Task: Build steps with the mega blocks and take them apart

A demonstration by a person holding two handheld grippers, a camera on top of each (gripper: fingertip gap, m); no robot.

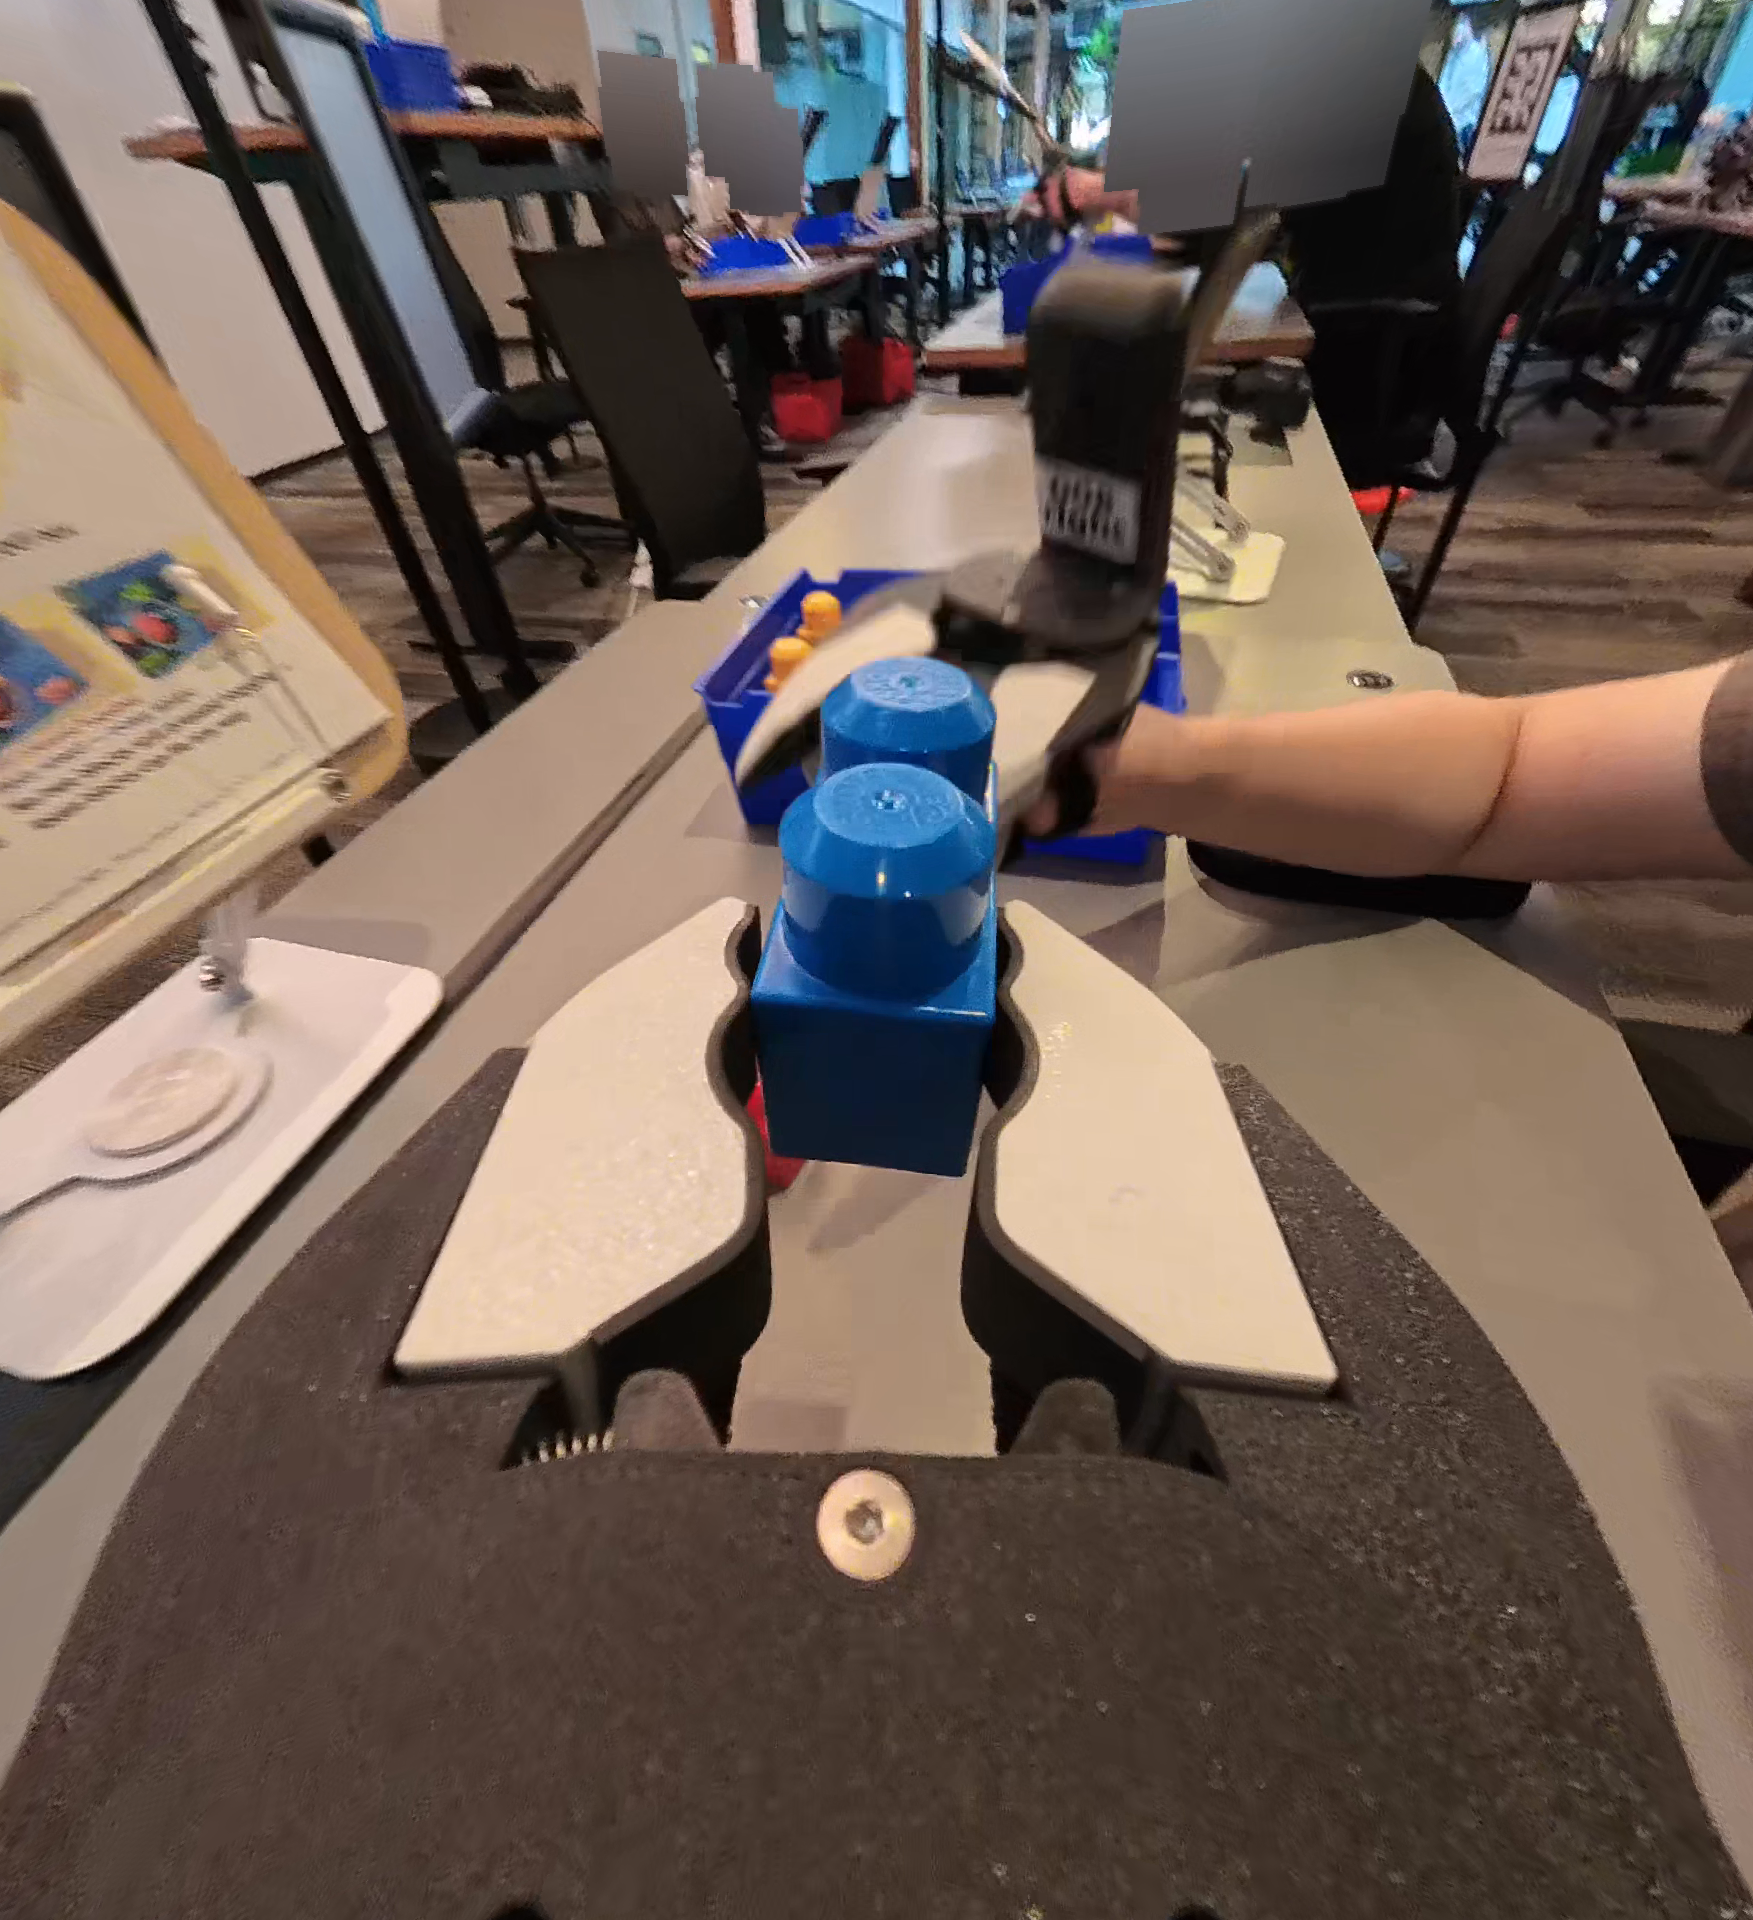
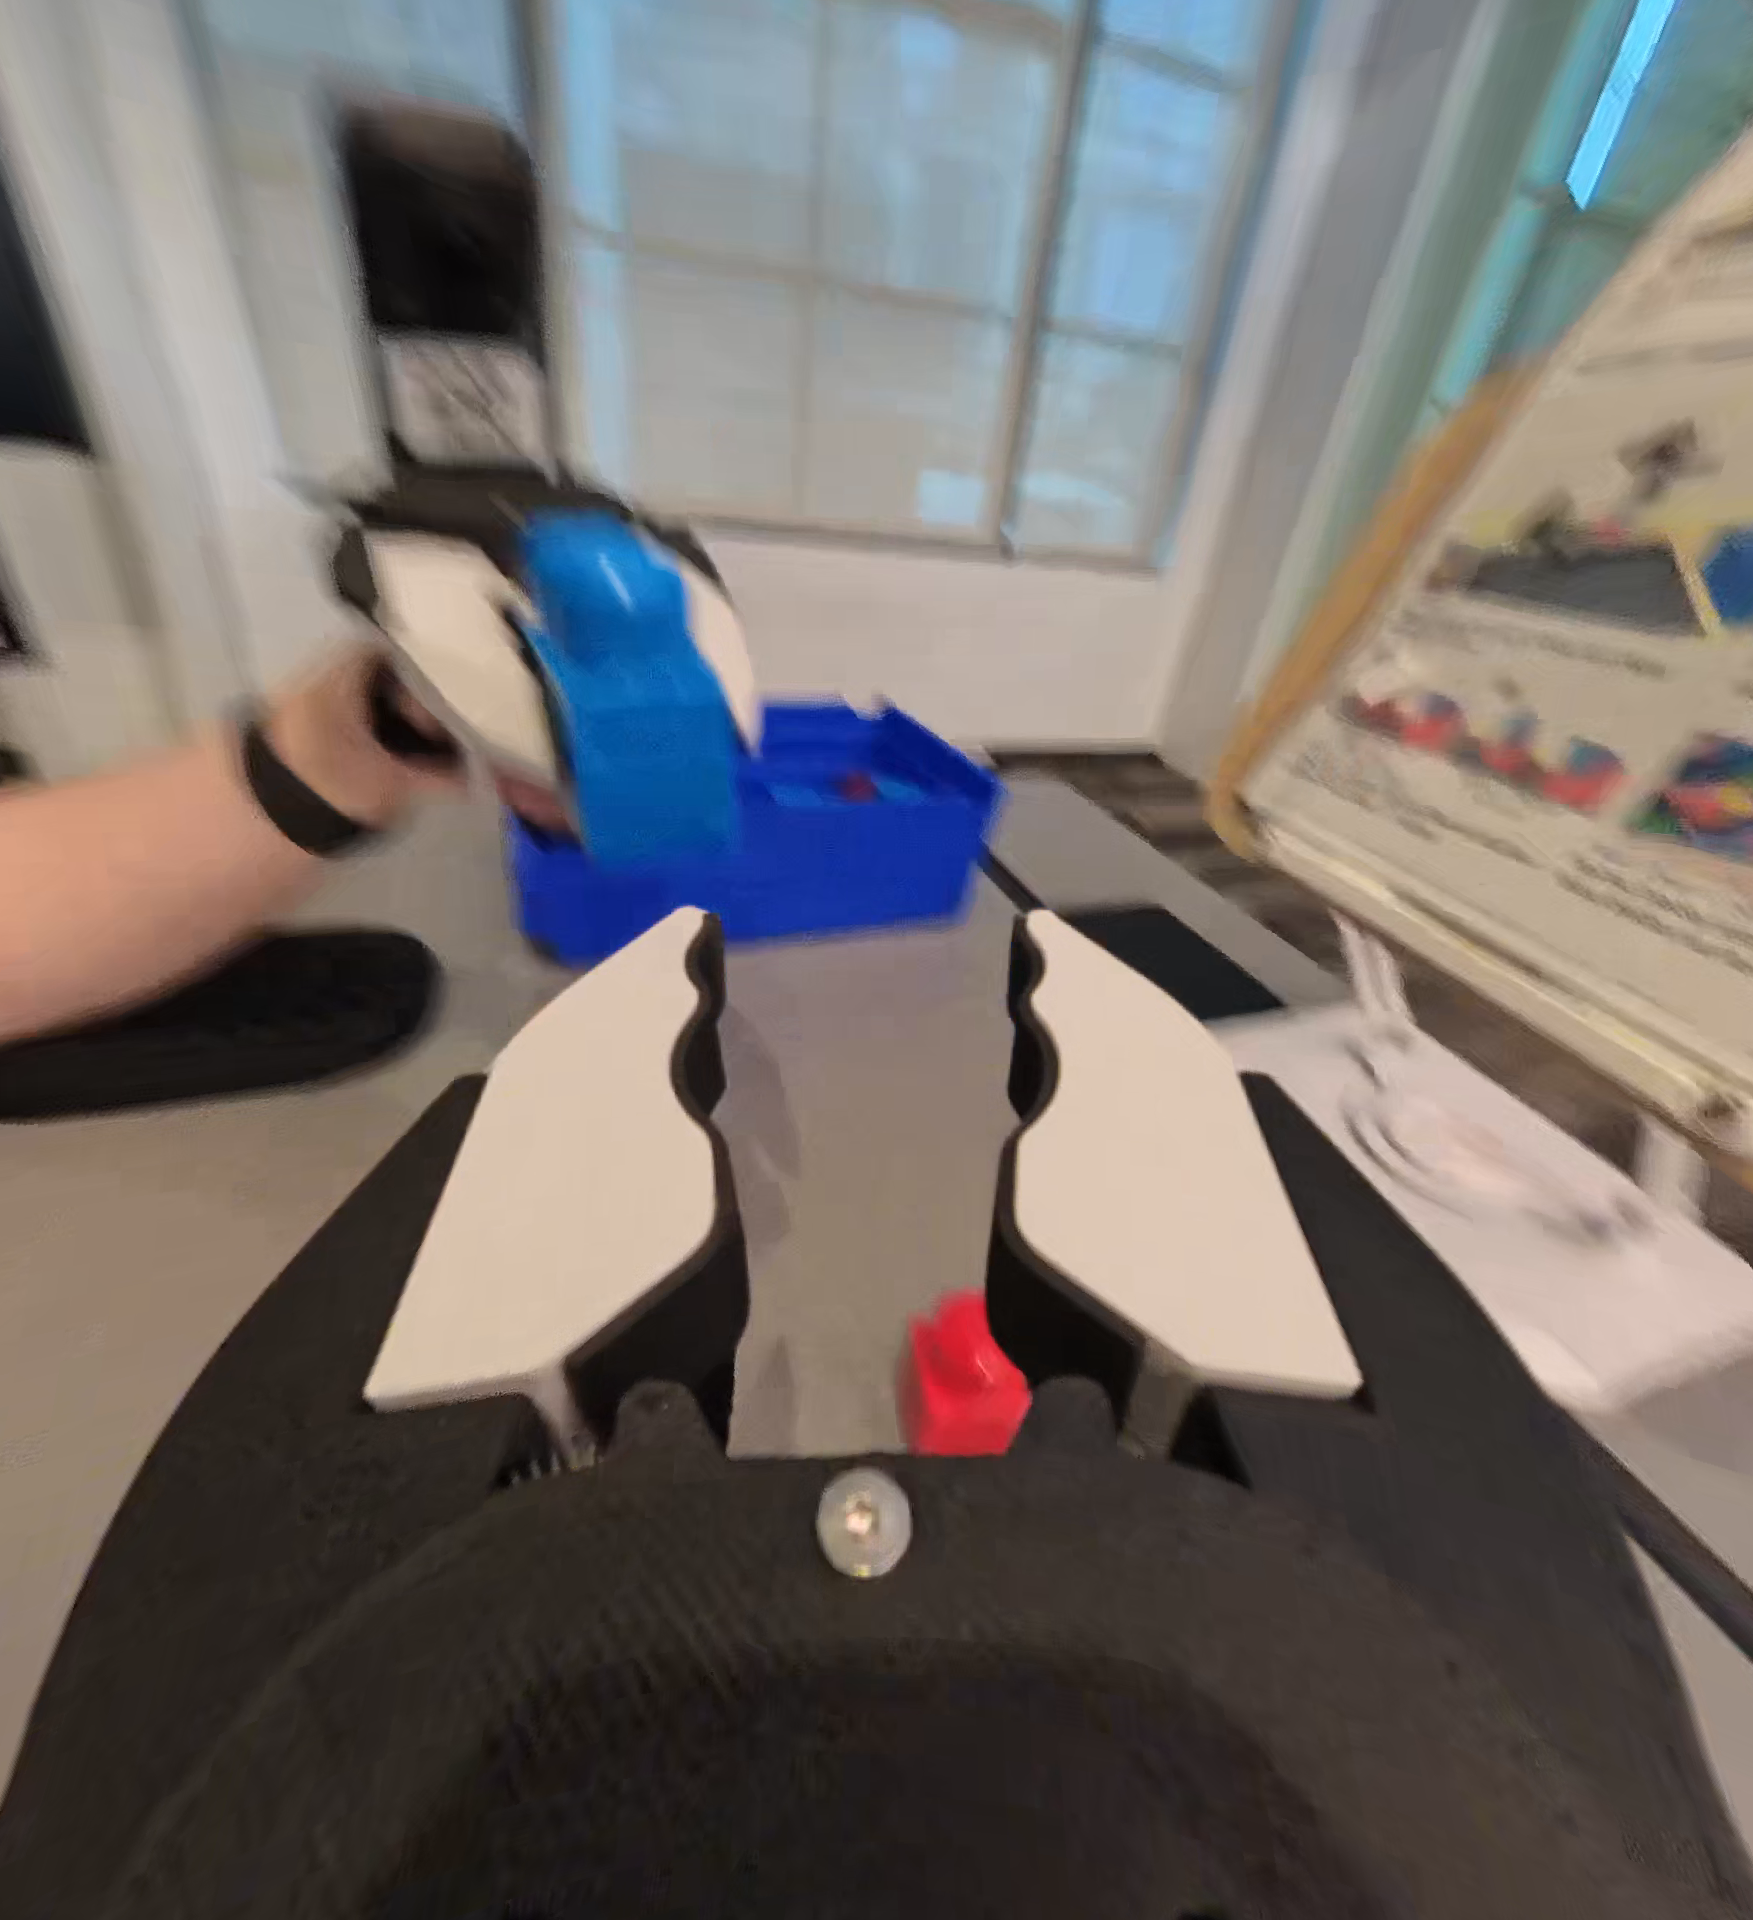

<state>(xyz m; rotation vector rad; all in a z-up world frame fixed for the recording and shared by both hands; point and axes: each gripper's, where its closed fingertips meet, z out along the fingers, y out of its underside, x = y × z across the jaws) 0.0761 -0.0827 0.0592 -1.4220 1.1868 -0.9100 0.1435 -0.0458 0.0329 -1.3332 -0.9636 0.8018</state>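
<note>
The smooth grey counter [image 1: 1391,1091] stretches away in a long matte slab, and everything here is placed relative to the blue bin [image 1: 747,675] standing on it. That bin is a glossy moulded plastic tray with straight walls, and orange studded pieces [image 1: 804,634] poke up inside it. To the side of the bin stands a tilted instruction board [image 1: 103,644], a laminated sheet with colour photos and printed text on a white flat-footed stand [image 1: 165,1132]. In front of the bin, the left gripper [image 1: 874,1023] is clamped on a blue mega block [image 1: 877,997], a shiny hard-plastic brick with two rounded, bevelled studs in a row; its pale, speckled fingers [image 1: 623,1122] with wavy black rubber edges press both side walls. A red block [image 1: 776,1153] shows just under the blue one, mostly hidden. Nearer the bin, the right gripper [image 2: 864,977] has its jaws spread apart with nothing between them, and in its own view a small red single-stud block [image 2: 960,1382] sits on the counter below.
</note>
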